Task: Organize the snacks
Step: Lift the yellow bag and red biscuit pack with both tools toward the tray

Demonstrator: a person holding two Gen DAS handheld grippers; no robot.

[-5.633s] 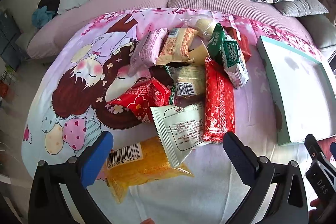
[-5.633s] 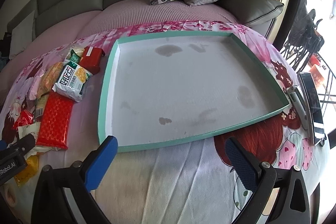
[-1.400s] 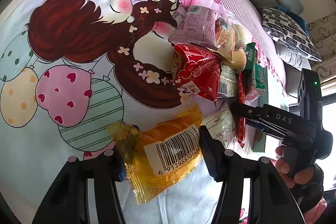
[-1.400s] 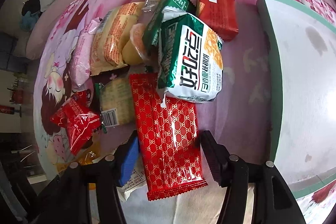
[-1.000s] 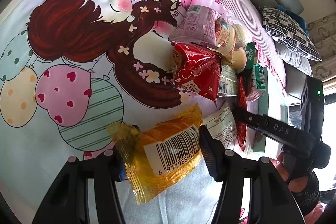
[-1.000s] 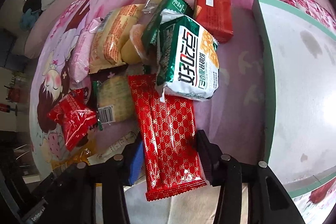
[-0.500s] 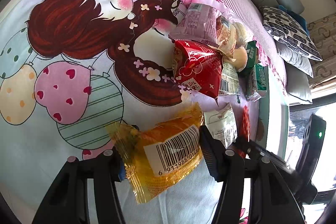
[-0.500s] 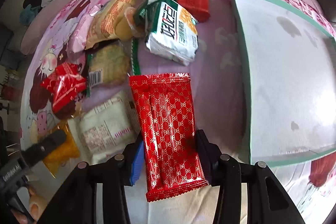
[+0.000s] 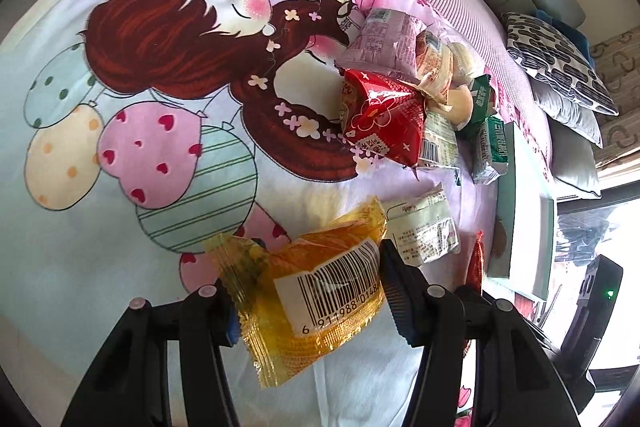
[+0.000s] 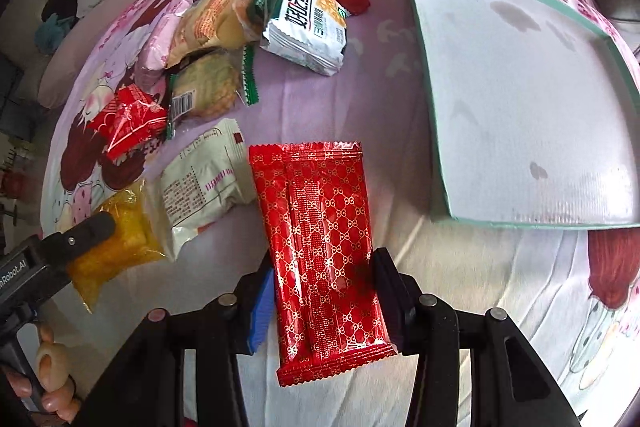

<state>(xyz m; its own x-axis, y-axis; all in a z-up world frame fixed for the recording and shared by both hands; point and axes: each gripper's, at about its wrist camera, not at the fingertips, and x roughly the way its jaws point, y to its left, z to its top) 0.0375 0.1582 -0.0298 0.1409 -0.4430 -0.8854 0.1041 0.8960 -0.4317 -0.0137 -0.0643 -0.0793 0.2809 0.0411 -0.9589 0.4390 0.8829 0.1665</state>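
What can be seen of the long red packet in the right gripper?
The long red packet is a flat, glossy foil wrapper with a small gold repeating pattern, a centre seam and crimped ends. The right gripper has its jaws closed on its lower half. It points away from the camera, beside the white packet.

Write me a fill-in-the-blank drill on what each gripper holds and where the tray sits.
1. The left gripper is shut on the ____ packet with a barcode.
2. The right gripper is shut on the long ____ packet.
3. In the right wrist view, the teal-rimmed tray lies to the ____ of the snack pile.

Missing words: yellow; red; right
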